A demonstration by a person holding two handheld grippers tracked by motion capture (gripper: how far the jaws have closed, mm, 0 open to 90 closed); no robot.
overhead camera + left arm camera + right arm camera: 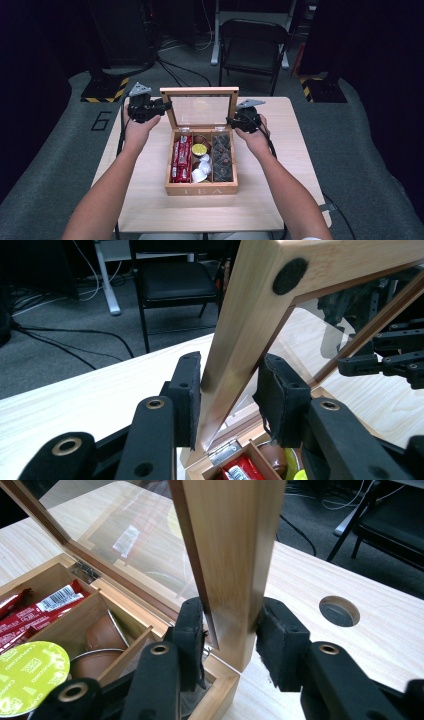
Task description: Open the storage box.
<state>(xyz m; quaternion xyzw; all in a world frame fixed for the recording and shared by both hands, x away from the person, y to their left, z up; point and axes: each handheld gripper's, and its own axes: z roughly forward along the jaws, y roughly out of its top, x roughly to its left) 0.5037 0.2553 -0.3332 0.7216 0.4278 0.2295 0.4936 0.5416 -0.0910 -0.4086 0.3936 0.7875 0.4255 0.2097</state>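
Both grippers, left point(227, 400) and right point(230, 640), clamp the lid point(199, 91); uneven pushing could twist its hinges point(85, 571).

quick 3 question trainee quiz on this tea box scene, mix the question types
1. True or false: the lid of the tea box stands open.
2. Which part does the left gripper clamp? A) the lid's side rail B) the box's front wall C) a red packet
3. What fills the box's left compartment?

Key:
1. True
2. A; the right gripper clamps the opposite rail
3. Red packets
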